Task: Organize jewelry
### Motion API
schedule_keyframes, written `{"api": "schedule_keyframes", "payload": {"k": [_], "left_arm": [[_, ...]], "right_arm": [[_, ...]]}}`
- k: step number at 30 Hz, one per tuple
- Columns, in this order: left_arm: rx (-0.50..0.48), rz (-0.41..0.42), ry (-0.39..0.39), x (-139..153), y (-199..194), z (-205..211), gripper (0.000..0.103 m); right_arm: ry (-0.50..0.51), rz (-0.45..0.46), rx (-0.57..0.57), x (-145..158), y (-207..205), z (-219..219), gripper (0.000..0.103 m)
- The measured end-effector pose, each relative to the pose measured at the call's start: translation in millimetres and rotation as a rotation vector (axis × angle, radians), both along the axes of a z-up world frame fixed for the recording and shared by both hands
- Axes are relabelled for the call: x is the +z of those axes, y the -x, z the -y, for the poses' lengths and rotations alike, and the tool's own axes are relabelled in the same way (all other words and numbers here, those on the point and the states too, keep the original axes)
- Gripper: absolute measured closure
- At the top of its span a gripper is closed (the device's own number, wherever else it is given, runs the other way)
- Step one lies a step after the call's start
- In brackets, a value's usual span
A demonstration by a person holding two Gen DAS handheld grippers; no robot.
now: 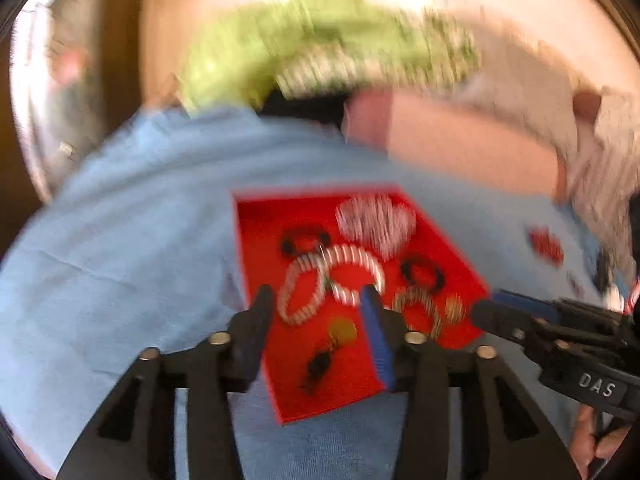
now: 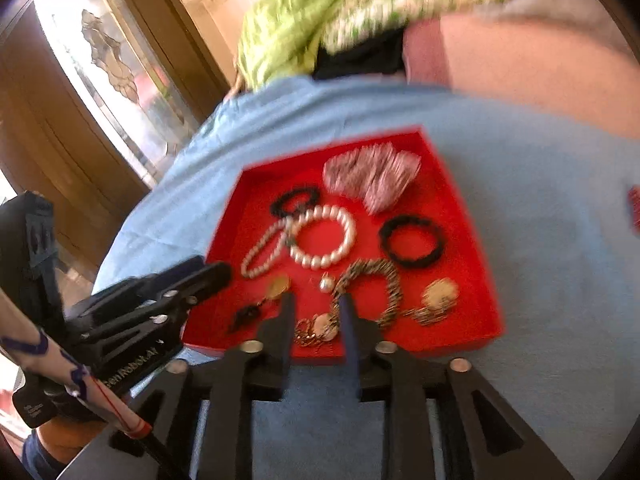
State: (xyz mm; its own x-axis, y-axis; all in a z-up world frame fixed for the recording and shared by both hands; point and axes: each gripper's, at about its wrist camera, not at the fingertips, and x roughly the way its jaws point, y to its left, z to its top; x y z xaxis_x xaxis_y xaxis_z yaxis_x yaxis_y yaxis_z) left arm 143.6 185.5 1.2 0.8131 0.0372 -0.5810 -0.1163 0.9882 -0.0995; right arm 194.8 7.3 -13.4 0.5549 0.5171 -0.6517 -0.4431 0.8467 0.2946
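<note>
Nearest in the left wrist view, the left gripper [image 1: 316,300] hangs over the near left part of the red tray [image 1: 256,224] with its jaws spread wide and nothing between them. Below the gap lie a blurred gold disc with a dark pendant [image 1: 332,344]. In from the right comes the right gripper [image 1: 486,312]; its tips meet the tray's right rim in this view, and here I cannot tell how far they are parted.

The right wrist view shows it better: the right gripper [image 2: 316,304] sits at the tray's near edge [image 2: 260,350], its fingers [image 2: 286,312] a narrow gap apart, with a gold chain with a round charm [image 2: 320,328] lying on the tray floor between them. Whether the pads touch it I cannot tell. The left gripper [image 2: 216,272] reaches in from the left.

Further in lie a gold link bracelet [image 2: 376,280], a gold earring [image 2: 440,292] to its right, and two pearl bracelets [image 2: 320,236] touching each other. Beyond those are a black bead bracelet [image 2: 412,242] on the right, a smaller black ring [image 2: 294,200] on the left, and a white beaded heap [image 2: 372,176] at the far side.

The tray rests on a blue cloth [image 2: 520,200]. A small red item [image 1: 546,246] lies on the cloth well right of the tray. Green fabric [image 2: 340,8] lies beyond.
</note>
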Motion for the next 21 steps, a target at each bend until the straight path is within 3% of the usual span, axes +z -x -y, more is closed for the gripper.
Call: {"api": "schedule_keyframes", "payload": {"k": [2,5,9,12,16,21], "left_arm": [[0.062,0.108,-0.02,19.3,33.9,3.9,0.023],[0.1,0.195,-0.064,29.6,82.8,16.5,0.006],[0.083,0.183,-0.144,22.6,133.3,38.7,0.002],[0.117,0.16,-0.235,11.6,157.3,54.0,0.0],[0.144,0.169,-0.227,12.9,169.2,57.1,0.0],[0.244,0.081,-0.249,8.4,166.2,57.0,0.0]], "right_arm": [[0.018,0.084,-0.041,20.6,21.9,12.4,0.051],[0.067,0.213,-0.109,46.4,67.3,31.0,0.032],[0.144,0.305,-0.162,50.2,125.8,45.2,0.013],[0.234,0.34,-0.186,40.8,159.0,52.8,0.01],[0.286,0.312,-0.203,25.8,178.5,61.6,0.01],[0.326,0.329,-0.213,20.3,191.2,67.8,0.009]]}}
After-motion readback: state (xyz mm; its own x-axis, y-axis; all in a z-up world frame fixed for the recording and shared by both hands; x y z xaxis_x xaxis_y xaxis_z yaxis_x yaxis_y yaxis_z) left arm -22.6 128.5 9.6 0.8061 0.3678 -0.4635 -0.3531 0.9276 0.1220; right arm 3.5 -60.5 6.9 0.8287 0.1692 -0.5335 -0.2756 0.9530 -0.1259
